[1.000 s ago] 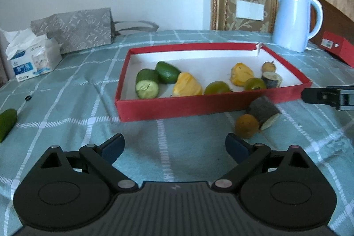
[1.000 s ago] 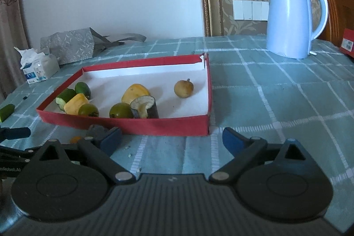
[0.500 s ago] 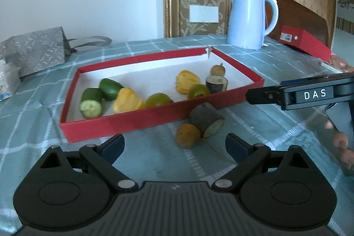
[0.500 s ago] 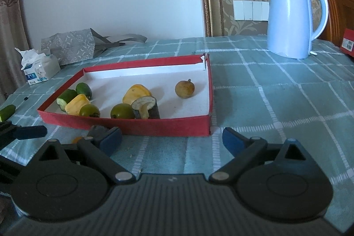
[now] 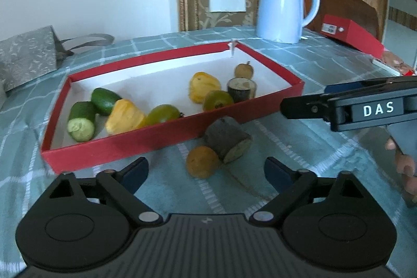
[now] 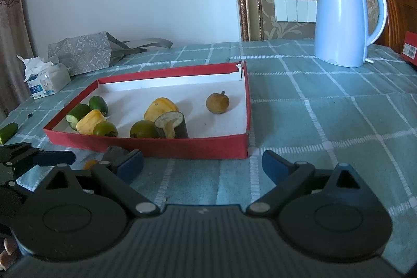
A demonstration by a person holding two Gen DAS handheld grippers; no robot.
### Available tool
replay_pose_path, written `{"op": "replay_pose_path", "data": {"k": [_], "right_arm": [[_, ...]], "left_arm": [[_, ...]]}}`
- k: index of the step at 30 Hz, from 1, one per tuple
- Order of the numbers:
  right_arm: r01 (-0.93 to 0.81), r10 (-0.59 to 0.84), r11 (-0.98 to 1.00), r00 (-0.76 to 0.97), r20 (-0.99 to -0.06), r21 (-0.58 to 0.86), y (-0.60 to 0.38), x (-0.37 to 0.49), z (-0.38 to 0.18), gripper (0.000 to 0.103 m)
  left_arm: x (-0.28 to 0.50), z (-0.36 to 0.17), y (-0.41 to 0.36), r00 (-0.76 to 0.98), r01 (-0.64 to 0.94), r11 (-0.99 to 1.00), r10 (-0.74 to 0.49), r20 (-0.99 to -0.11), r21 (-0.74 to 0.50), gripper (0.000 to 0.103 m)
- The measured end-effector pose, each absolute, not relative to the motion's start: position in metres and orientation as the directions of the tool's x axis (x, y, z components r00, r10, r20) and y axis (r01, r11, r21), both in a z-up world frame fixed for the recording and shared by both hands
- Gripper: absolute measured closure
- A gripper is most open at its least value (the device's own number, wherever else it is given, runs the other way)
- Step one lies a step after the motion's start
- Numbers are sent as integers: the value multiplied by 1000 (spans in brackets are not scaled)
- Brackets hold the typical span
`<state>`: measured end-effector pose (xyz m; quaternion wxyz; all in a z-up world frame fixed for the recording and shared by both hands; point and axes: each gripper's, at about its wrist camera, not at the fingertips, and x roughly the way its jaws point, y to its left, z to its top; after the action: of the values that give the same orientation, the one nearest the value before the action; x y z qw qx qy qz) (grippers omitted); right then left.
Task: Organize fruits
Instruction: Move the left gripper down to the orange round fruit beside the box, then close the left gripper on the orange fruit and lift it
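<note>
A red tray [image 5: 117, 147] [image 6: 182, 147] holds several fruits: a cut cucumber [image 5: 80, 121], yellow pieces [image 5: 125, 117], green round fruits [image 5: 163, 115] and a brown fruit [image 6: 217, 103]. On the cloth in front of the tray lie a round orange-brown fruit [image 5: 202, 162] and a dark cut piece [image 5: 228, 138]. My left gripper [image 5: 206, 172] is open and its jaws are closing. The round fruit sits just ahead of the fingertips, untouched. My right gripper [image 6: 202, 163] stands open and empty before the tray's near wall. It shows side-on as the right gripper [image 5: 307, 108].
A pale blue kettle [image 6: 344, 20] stands at the back right, with a red box [image 5: 351, 35] beside it. A grey bag [image 6: 80, 54] and a tissue box [image 6: 47, 81] sit at the back left. One green piece [image 6: 7, 132] lies on the cloth at the far left.
My left gripper has swung right, so the round fruit and dark piece now lie centred ahead of its fingers, and its jaws have narrowed slightly. The right gripper has kept still.
</note>
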<state>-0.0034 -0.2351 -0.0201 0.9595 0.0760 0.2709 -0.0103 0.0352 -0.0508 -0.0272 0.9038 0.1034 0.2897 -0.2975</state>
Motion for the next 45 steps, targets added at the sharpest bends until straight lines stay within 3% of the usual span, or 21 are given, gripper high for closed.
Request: {"op": "replay_pose_path", "data": {"k": [6,11,13,16,30,45], "right_arm": [[70,16,987,850,-526,144,-236,-3,-20,6],[75,16,986,850,-526,151,-237,-2,-20,5],[76,13,986,850,-526,147,-237,-2,-20,5],[79,10,986,848,-529,146,-237,-2,-21,5],[94,-4,985,846,-533,143,-238,-1,-22,4],[63,29,985,853,-521,158,-236,-3,-21,4]], "left_arm": [[37,-29,-61,626,638,769,-495,-602,32,33],[35,-28,-61,622,648,760,-503,-600,35,41],[34,-27,-61,618,657,753,-511,-597,36,56],[33,-27,-61,616,665,746,-516,-595,41,66],[31,-26,-45,654,607,794,-473,-590,36,70],[42,-24,6,756,367,930,-298,-582,0,71]]}}
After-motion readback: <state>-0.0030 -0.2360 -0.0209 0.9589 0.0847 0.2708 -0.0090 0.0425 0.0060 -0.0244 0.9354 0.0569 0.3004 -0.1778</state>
